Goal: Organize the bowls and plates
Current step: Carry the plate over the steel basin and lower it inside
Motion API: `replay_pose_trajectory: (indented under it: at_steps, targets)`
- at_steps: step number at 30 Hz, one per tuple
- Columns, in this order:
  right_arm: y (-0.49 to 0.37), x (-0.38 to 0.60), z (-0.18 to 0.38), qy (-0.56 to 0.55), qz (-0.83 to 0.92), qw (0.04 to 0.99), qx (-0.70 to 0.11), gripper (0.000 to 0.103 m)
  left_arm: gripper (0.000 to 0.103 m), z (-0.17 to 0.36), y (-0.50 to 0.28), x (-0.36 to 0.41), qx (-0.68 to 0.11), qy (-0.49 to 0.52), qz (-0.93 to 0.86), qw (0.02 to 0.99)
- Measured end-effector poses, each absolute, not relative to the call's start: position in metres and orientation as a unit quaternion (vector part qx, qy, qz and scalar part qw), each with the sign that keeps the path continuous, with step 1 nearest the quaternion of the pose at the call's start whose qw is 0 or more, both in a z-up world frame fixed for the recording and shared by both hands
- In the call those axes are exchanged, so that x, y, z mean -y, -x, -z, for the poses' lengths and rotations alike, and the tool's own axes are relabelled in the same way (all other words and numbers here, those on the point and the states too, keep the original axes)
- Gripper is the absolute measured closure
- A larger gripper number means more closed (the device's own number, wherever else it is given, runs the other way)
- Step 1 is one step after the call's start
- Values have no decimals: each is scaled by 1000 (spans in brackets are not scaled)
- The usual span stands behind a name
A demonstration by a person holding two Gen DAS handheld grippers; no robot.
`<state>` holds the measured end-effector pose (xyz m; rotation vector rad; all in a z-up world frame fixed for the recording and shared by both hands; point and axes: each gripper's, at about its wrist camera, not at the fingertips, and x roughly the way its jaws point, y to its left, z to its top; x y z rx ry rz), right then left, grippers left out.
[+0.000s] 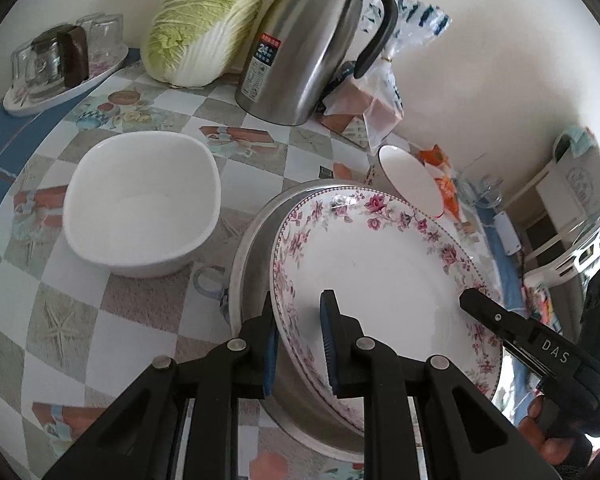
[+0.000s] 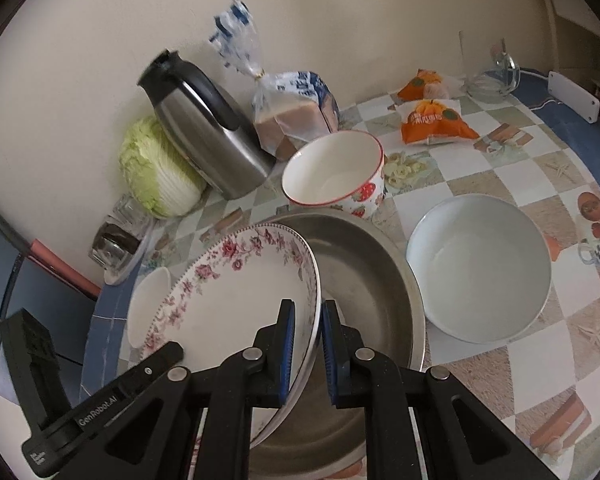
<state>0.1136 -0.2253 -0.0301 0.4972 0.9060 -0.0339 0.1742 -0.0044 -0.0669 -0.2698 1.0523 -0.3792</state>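
Note:
A floral-rimmed white plate is held tilted over a round steel pan. My left gripper is shut on the plate's near rim. My right gripper is shut on the opposite rim, and one of its fingers shows in the left wrist view. A white squarish bowl sits left of the pan. A red-rimmed strawberry bowl stands behind the pan. A round white bowl sits right of the pan.
A steel thermos jug, a napa cabbage and bagged bread line the wall. Glasses on a tray stand far left. Orange snack packets and a glass jug lie at the back right. The checked tablecloth covers the table.

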Motion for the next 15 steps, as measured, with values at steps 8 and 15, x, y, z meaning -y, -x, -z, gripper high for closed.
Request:
replay_pose_trajectory:
  at_steps: [8,15]
  targets:
    - [-117,237,44,-236,37,861,-449,89,84,77,-181,18,-509,112,187,833]
    - [-117,240,47,-235,39,858,-456,89,84,81,-180,20,-514,112,185,830]
